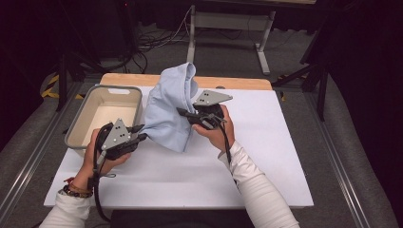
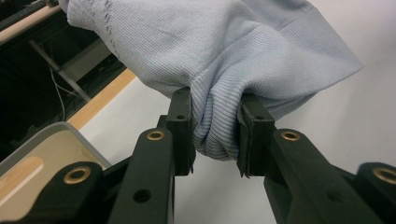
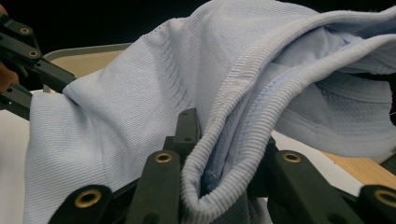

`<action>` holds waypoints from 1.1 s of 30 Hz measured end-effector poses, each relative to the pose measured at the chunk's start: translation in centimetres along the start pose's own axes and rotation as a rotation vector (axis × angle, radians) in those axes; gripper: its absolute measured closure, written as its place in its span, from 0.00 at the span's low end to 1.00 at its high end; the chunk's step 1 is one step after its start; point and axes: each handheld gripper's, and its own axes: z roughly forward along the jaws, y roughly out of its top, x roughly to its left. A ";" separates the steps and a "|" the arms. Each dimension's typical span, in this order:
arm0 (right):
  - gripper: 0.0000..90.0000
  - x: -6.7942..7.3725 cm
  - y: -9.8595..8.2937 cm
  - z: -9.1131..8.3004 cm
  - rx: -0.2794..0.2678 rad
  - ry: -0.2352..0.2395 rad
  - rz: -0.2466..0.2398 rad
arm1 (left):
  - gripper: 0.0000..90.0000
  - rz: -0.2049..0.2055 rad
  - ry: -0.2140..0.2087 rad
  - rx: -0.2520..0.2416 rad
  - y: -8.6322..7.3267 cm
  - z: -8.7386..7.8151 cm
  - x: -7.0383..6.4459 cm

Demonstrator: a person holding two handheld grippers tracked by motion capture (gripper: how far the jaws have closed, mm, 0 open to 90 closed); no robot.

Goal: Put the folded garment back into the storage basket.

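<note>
Forearms enter from the near edge, over the white table (image 1: 266, 166). Left of centre, a light-blue cloth (image 1: 168, 111) hangs lifted beside a bin (image 1: 76, 128). It looks soft and light, best held at ribbed edges. Left gripper (image 2: 215, 135) pinches a bunched fold; right gripper (image 3: 229, 154) pinches the hem.
</note>
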 end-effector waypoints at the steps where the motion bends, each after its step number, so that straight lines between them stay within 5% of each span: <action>1: 0.80 0.0 0.1 0.1 0.002 0.000 -0.001 | 0.79 -0.003 0.001 -0.002 0.0 0.0 0.0; 33: 0.80 0.9 2.5 3.1 -0.009 0.024 -0.026 | 0.79 -0.041 0.066 -0.007 -1.3 -2.0 1.8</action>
